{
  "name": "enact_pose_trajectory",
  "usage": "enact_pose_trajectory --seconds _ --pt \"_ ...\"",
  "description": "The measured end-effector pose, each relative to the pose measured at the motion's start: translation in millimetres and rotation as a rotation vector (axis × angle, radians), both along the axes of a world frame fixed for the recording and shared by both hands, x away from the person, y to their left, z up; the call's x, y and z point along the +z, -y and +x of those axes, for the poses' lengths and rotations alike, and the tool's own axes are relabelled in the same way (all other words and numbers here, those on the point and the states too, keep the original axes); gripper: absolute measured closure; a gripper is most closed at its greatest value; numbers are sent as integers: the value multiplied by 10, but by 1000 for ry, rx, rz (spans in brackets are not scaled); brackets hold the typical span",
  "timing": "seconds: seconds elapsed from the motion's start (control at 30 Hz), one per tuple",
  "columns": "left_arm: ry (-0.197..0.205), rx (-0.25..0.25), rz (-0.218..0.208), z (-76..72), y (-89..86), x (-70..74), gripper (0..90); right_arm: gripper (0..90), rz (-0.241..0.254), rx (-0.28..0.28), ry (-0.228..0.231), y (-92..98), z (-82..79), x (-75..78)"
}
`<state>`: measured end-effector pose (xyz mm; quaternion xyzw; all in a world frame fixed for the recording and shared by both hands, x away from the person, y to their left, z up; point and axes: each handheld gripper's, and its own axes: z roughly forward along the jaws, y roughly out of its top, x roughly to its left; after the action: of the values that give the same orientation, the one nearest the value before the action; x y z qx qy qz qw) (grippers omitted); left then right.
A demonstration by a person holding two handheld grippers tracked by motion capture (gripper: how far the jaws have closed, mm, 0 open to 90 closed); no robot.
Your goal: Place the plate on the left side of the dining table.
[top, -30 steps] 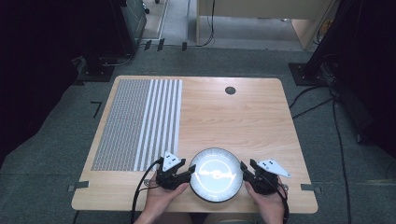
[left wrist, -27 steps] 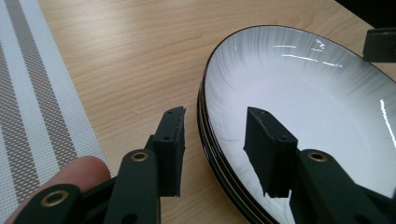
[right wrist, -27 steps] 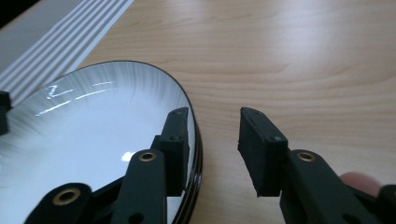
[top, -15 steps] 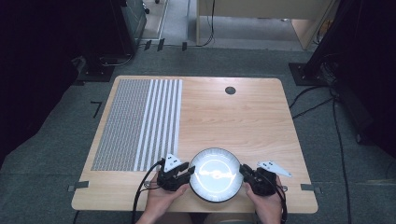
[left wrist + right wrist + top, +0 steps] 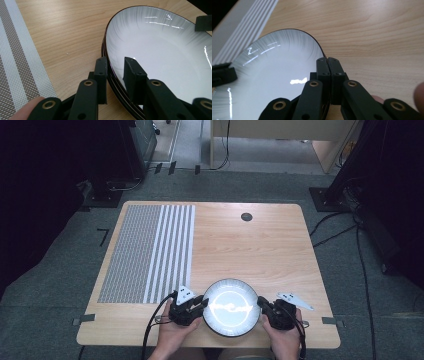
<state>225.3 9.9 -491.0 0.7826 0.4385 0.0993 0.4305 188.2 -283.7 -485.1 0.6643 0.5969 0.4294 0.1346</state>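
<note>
Both tongs are on the plate (image 5: 231, 307), one at each side. The left tongs (image 5: 199, 306) straddle the plate's left rim: in the left gripper view one jaw sits outside the rim and the other inside over the white well, with a visible gap between them. They have just been closing with the rim between them, but whether the pads actually press on it is hard to tell from here. That rim looks layered from this angle, like a stack of dark edges, so it could be more than one plate, can't say for sure.

The right tongs (image 5: 263, 306) have also just been closing and are now pinched tight on the right rim. In the right gripper view (image 5: 328, 62) the two jaws look almost touching, with the thin dark edge of the plate caught between them.

The plate sits at the near edge of the desk (image 5: 250, 250), right in front of the person, white inside with a dark rim and light glare across it. To its left, just beside it, lies a striped mat (image 5: 147, 252). A small dark round thing (image 5: 246, 217) sits near the far edge, well apart from everything.
</note>
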Motion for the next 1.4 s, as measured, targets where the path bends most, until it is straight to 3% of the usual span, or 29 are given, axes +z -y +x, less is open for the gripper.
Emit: enact_pose_trajectory --seconds 0.07,0.23,0.47,0.73,0.87,1.07,1.23,1.3,1.4 --pt "2 1 4 -5 6 1 717 895 50 -5 -7 37 9 -27" --pt "0 1 2 -4 12 -7 707 897 51 -14 0 29 3 -31" --pt "-8 3 -9 1 12 -11 685 898 99 -25 8 54 -11 -20" --pt "-22 7 -22 9 1 -7 680 898 284 -26 -54 149 19 -112" --pt "-48 -3 -42 29 -16 -5 662 898 277 -27 -54 125 17 -115" --pt "-55 8 -55 42 -53 33 659 899 255 -13 -45 90 14 -116" --pt "-46 38 -69 70 -142 93 689 898 273 14 -47 17 23 -151" --pt "-52 32 -80 76 -167 110 693 896 233 21 -34 -42 16 -145" --pt "-38 27 -55 66 -160 107 700 893 194 24 -22 -77 12 -132"
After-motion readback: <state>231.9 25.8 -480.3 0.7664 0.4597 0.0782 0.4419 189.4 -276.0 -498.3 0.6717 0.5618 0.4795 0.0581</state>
